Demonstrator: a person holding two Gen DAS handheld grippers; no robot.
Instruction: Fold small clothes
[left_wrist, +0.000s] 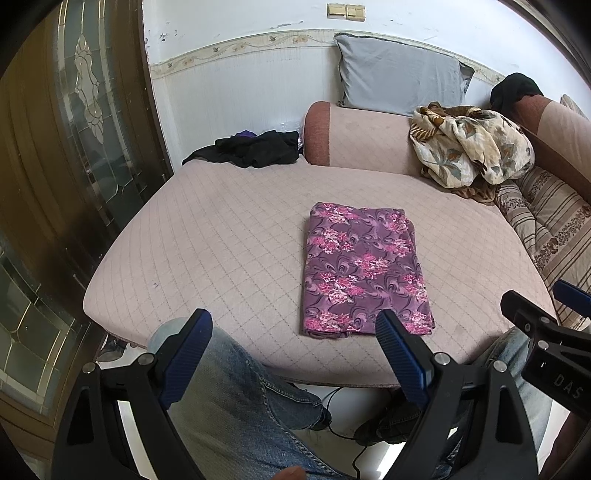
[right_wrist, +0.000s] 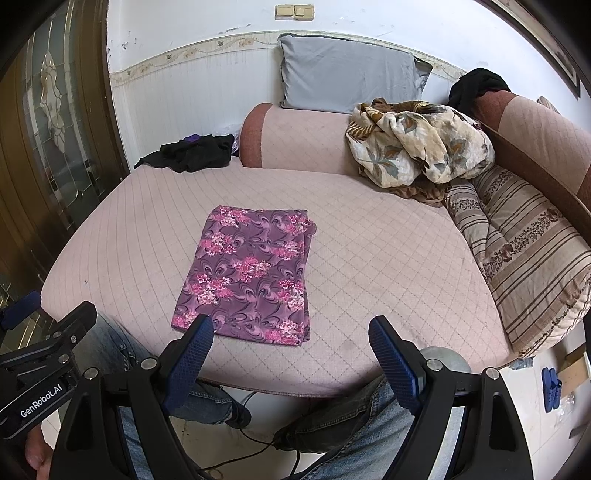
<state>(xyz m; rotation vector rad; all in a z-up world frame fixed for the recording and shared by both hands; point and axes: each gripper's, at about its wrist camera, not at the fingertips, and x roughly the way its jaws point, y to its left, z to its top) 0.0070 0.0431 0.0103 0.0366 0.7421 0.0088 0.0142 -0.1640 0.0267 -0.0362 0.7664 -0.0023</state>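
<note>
Purple cloth (left_wrist: 364, 273) with pink flower print: thin, smooth fabric, folded into a flat rectangle, edges roughly aligned, lying near the front middle of the sofa seat (left_wrist: 221, 251). Seat cover: pale pink, quilted in a diamond grid, rounded front edge. Left gripper (left_wrist: 293, 345): blue ribbed pads on black rigid arms, spread wide and released, nothing between them, hovering above the front edge of the seat, just short of the cloth. Right gripper (right_wrist: 291, 349): same build, also spread wide and released, apart from the cloth (right_wrist: 245, 275). Black crumpled garment (left_wrist: 247, 146) at the far left corner of the seat. Rolled pink armrest (left_wrist: 354, 138) behind the seat, grey pillow (left_wrist: 399, 75) propped upright against the wall above it. Cream blanket (left_wrist: 469, 147) with leaf print, bunched loosely at the right end. Striped cushion (right_wrist: 528, 258) with brown floral bands along the right side. White wall (right_wrist: 207, 99) with a patterned border strip and a beige switch plate (right_wrist: 294, 12). Wooden door (left_wrist: 81, 129) with leaded glass at the left. Blue jeans (right_wrist: 369, 424) below the seat edge, black cable on the pale floor.
</note>
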